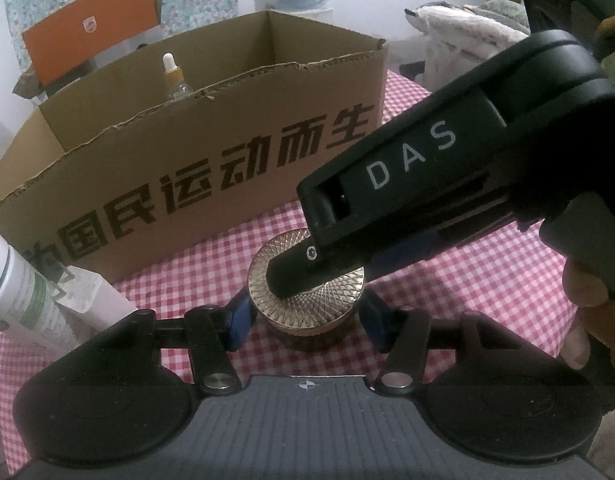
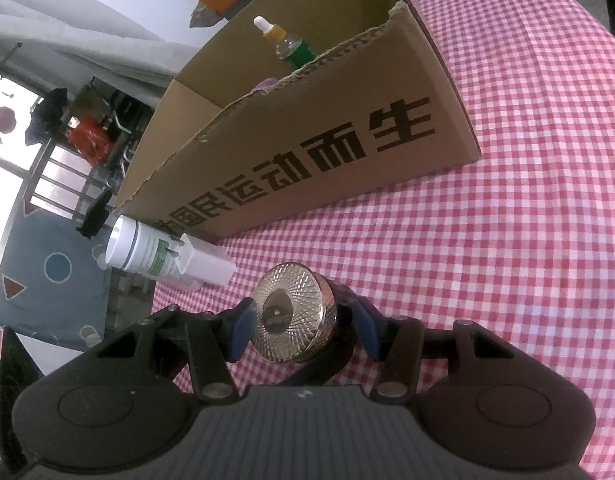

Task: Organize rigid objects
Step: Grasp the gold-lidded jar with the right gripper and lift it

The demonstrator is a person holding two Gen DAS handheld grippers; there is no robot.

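Note:
A brown jar with a gold faceted lid [image 1: 307, 300] stands on the red checked tablecloth in front of the cardboard box [image 1: 211, 152]. My left gripper [image 1: 303, 320] has its blue fingers on both sides of the jar, close to its walls. My right gripper [image 2: 303, 328] comes in from the right; one of its fingers [image 1: 295, 276] lies across the lid top. In the right wrist view the jar lid [image 2: 291, 316] sits between the right fingers. A dropper bottle [image 1: 175, 76] stands inside the box.
A white bottle [image 1: 31, 296] with a green label lies on the cloth left of the jar, against the box front [image 2: 307, 152]. An orange carton [image 1: 91, 36] stands behind the box. The table edge is near the white bottle [image 2: 167, 256].

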